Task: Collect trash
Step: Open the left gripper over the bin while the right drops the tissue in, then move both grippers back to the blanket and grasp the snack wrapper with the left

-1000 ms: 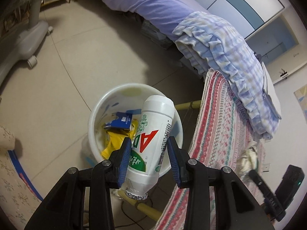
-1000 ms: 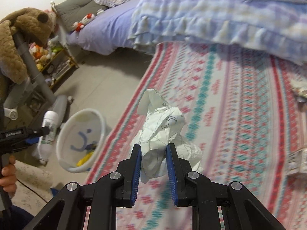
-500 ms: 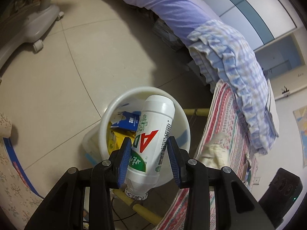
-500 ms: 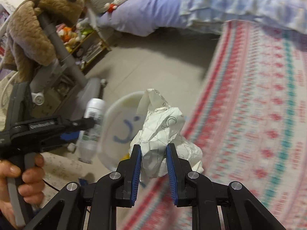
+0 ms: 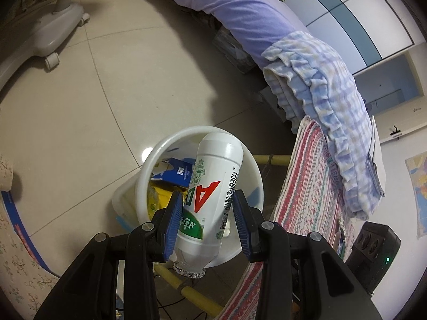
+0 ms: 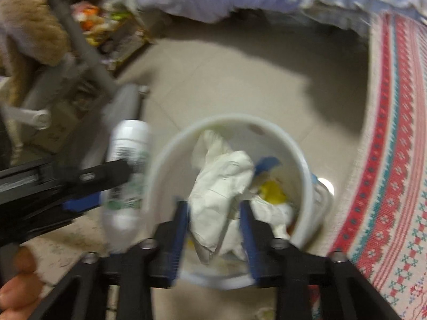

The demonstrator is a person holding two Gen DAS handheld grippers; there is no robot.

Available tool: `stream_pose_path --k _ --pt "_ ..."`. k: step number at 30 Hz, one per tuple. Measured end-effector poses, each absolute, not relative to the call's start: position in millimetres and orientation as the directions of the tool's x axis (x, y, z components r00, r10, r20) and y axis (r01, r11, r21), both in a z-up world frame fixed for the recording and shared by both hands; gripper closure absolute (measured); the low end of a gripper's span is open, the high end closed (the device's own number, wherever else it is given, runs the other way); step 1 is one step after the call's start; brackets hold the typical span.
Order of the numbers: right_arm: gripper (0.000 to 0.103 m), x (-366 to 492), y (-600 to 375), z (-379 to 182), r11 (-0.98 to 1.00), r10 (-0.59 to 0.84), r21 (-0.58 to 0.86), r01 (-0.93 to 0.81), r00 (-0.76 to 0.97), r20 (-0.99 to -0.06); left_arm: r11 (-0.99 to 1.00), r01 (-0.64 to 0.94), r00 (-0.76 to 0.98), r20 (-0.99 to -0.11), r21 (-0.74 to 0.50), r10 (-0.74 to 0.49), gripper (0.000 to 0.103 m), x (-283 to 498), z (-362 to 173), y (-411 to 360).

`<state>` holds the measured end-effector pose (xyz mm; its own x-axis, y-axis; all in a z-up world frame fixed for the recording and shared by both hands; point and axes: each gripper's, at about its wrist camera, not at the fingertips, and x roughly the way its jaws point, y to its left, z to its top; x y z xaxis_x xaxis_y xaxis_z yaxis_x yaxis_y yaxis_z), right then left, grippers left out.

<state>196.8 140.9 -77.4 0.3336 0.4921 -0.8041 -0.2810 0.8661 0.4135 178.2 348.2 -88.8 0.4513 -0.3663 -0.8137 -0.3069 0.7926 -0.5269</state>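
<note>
My left gripper (image 5: pixel 206 208) is shut on a white plastic bottle (image 5: pixel 213 184) with red and green print, held base-forward over the white trash bin (image 5: pixel 256 170). The bin holds a blue box (image 5: pixel 177 172) and yellow wrappers (image 5: pixel 157 196). In the blurred right wrist view, my right gripper (image 6: pixel 216 213) has its jaws spread wider around a crumpled white paper (image 6: pixel 221 186), right above the bin (image 6: pixel 165 154). Whether the pads still pinch the paper is unclear. The left gripper with the bottle (image 6: pixel 128 170) is left of the bin.
A red patterned rug (image 5: pixel 307 186) lies right of the bin, with a checked blanket (image 5: pixel 328 85) and purple bedding (image 5: pixel 245 13) beyond. A grey wheeled base (image 5: pixel 42 34) stands at the far left. A yellow pole (image 5: pixel 192 290) lies below the bin. Beige tile floor surrounds the bin.
My right gripper has swung left from over the rug to above the bin, and its jaws have widened around the paper. My left gripper has kept the bottle over the bin.
</note>
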Motion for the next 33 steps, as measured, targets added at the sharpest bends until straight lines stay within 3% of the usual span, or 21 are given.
stream_pose_path --k 12,16,21,33 --pt "0.057 177 94 -64 0.860 0.510 0.449 -0.245 0.368 -0.777 0.823 -0.258 0.419 -0.826 -0.506 -0.377 0.061 197 -97 300" --pt "0.057 169 78 -51 0.856 0.516 0.456 -0.242 0.393 -0.761 0.843 -0.291 0.417 -0.853 -0.452 -0.313 0.049 205 -99 296" --pt "0.057 157 54 -34 0.864 0.504 0.442 -0.243 0.420 -0.755 0.806 -0.298 0.412 -0.831 -0.511 -0.374 0.049 201 -100 302" --pt "0.057 125 -29 -4 0.894 0.447 0.398 -0.206 0.477 -0.757 0.841 -0.286 0.456 -0.837 -0.459 -0.302 0.049 162 -76 301"
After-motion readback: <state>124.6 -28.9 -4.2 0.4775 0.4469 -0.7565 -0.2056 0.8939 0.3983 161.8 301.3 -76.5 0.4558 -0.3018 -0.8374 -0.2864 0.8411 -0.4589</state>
